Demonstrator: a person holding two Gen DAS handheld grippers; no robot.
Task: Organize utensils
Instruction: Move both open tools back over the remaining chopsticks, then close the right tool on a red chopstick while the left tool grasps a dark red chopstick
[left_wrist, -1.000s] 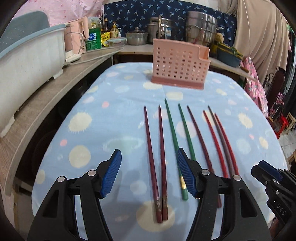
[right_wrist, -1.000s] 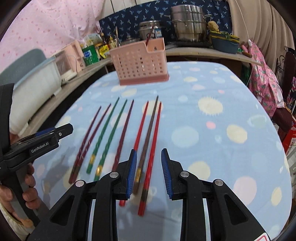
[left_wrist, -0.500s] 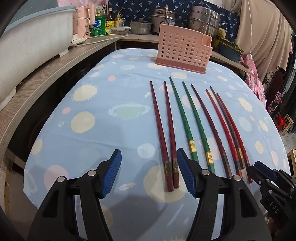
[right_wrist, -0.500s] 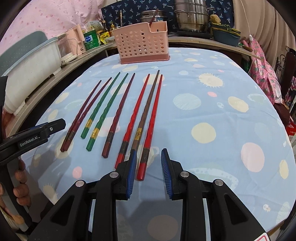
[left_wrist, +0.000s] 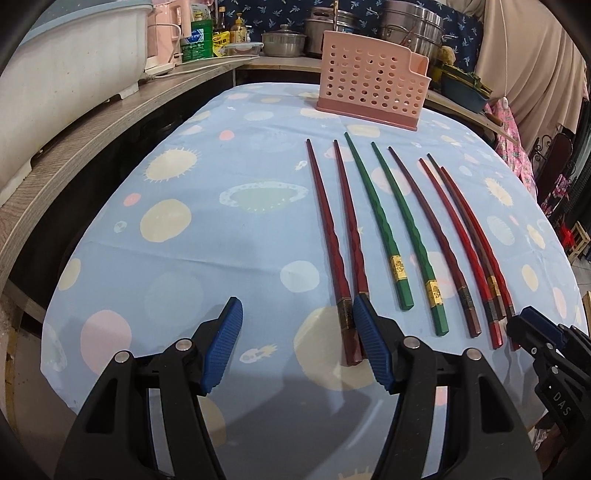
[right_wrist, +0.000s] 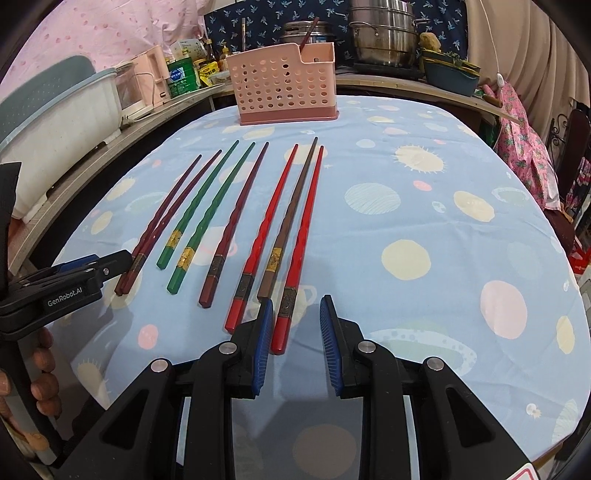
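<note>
Several chopsticks lie side by side on the blue spotted tablecloth: a dark red pair (left_wrist: 334, 236), a green pair (left_wrist: 391, 229), a maroon one (right_wrist: 236, 221), two bright red ones (right_wrist: 266, 232) and a brown one (right_wrist: 291, 218). A pink perforated holder (left_wrist: 369, 94) stands upright at the far end; it also shows in the right wrist view (right_wrist: 282, 90). My left gripper (left_wrist: 297, 343) is open, its right pad beside the butt ends of the dark red pair. My right gripper (right_wrist: 295, 336) is open, with the butt of the rightmost red chopstick (right_wrist: 286, 314) between its pads.
A wooden counter (left_wrist: 74, 147) runs along the left with a white tub (left_wrist: 62, 74), bottles and pots. Steel pots (right_wrist: 384, 33) stand behind the holder. The table's front edge (left_wrist: 55, 373) is close below the grippers. A chair with pink cloth (right_wrist: 524, 147) stands on the right.
Both grippers have pulled back toward the near table edge, so the chopsticks' butt ends now lie at the fingertips. Both stay open. The chopsticks have not moved.
</note>
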